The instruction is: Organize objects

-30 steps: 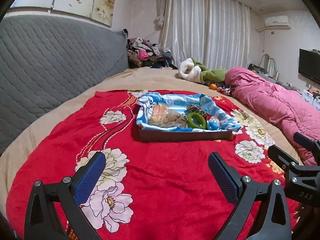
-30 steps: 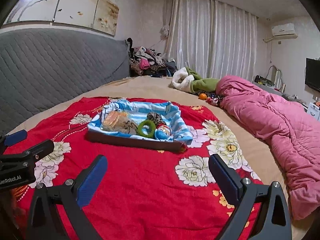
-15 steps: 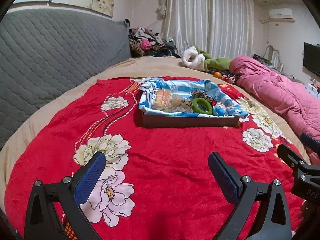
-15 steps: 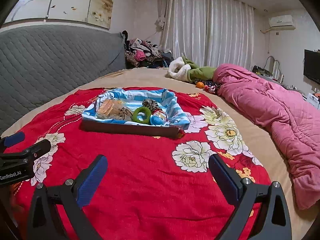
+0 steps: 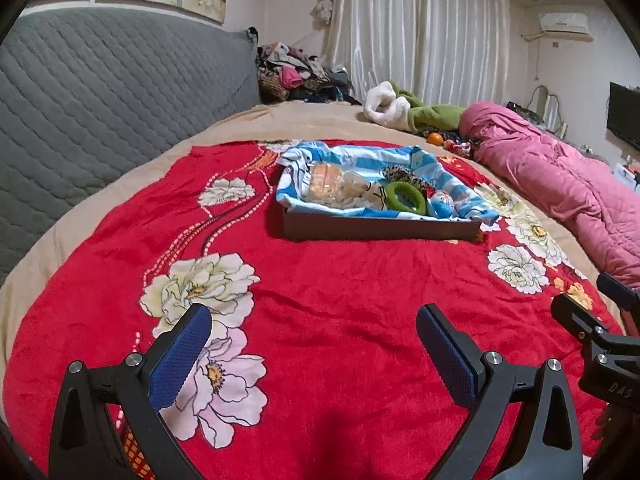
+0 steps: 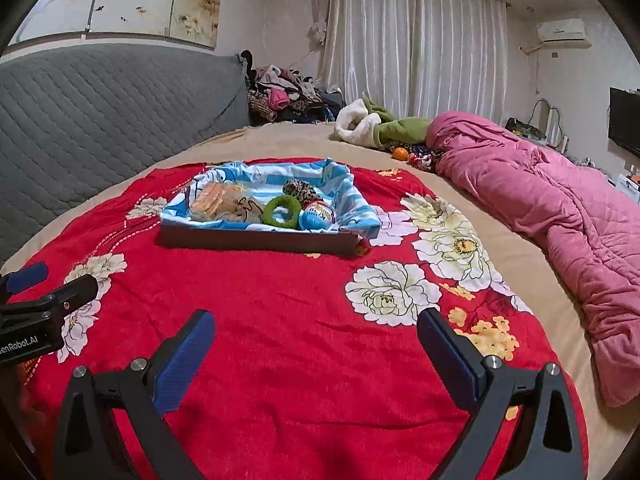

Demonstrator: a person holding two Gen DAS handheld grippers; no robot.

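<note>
- Since a second ago both cameras have shifted: in the left wrist view the tray (image 5: 380,229) sits a little higher and farther off, and more of the red blanket (image 5: 328,304) lies between it and the gripper.
- In the right wrist view the tray (image 6: 256,240) has slid leftward across the frame in that time.
- At far left, a grey quilted headboard (image 5: 100,92) borders the bed; a pile of clothes (image 5: 292,76) lies at its far end.
- The left gripper (image 5: 314,330) is spread wide over the blanket with nothing between its blue pads.
- The tray stands ahead of it, well apart, lined with a blue striped cloth (image 5: 452,184).
- Inside, left to right: a clear packet of snacks (image 5: 340,190), a green ring (image 5: 405,197) with a leopard-print scrunchie (image 5: 404,175) behind it, then a blue egg-shaped toy (image 5: 441,205).
- The right gripper (image 6: 316,330) is likewise wide apart and holds nothing; the tray lies ahead and to its left.
- At far right, a pink quilt (image 6: 560,208) is bunched along the bed, with an orange (image 6: 400,153) near its far end.
- Nothing stands between either gripper and the tray.
</note>
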